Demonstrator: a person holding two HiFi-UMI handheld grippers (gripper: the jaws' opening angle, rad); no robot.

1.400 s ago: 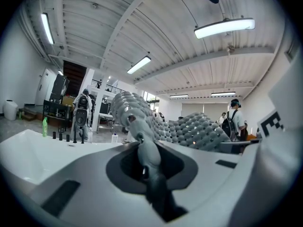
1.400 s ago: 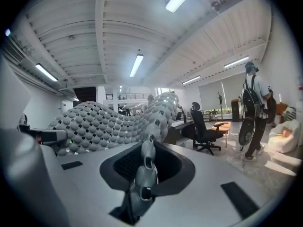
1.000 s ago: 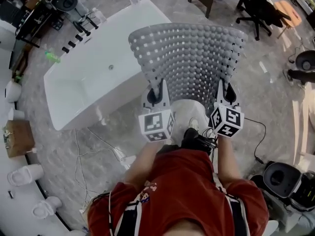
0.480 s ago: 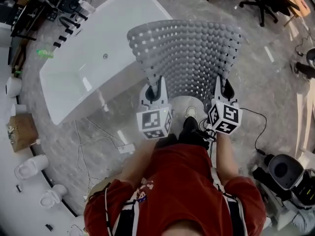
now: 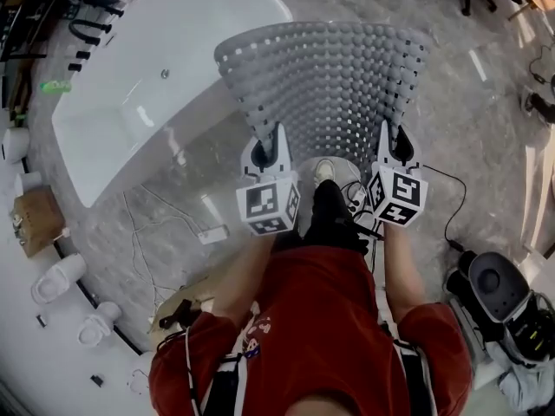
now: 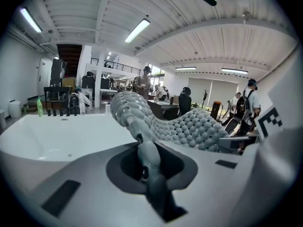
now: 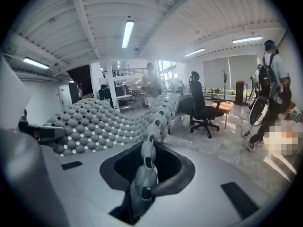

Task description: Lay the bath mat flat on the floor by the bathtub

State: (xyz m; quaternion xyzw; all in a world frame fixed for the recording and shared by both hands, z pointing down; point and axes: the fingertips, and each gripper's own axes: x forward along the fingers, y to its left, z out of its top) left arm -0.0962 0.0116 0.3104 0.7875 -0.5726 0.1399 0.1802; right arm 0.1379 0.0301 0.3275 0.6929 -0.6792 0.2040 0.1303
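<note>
A grey bath mat (image 5: 325, 85) of round bumps and small holes hangs spread out between my two grippers, above the marble floor to the right of the white bathtub (image 5: 139, 85). My left gripper (image 5: 267, 150) is shut on the mat's near left corner. My right gripper (image 5: 392, 146) is shut on its near right corner. In the left gripper view the bath mat (image 6: 147, 126) runs pinched through the jaws of the left gripper (image 6: 149, 167) and rises ahead in a fold. The right gripper view shows the bath mat (image 7: 99, 122) clamped in the same way by the right gripper (image 7: 144, 167).
A person's shoe (image 5: 324, 172) stands on the floor between the grippers. Cables (image 5: 165, 232) and a white box (image 5: 212, 232) lie beside the tub. Toilets (image 5: 61, 276) line the left edge. A round grey device (image 5: 486, 284) sits at right. People (image 7: 272, 93) and an office chair (image 7: 203, 110) stand farther off.
Both grippers have sunk with the mat held between them, and the mat's far edge has dropped closer to the floor. The view has shifted so the tub sits higher and further left.
</note>
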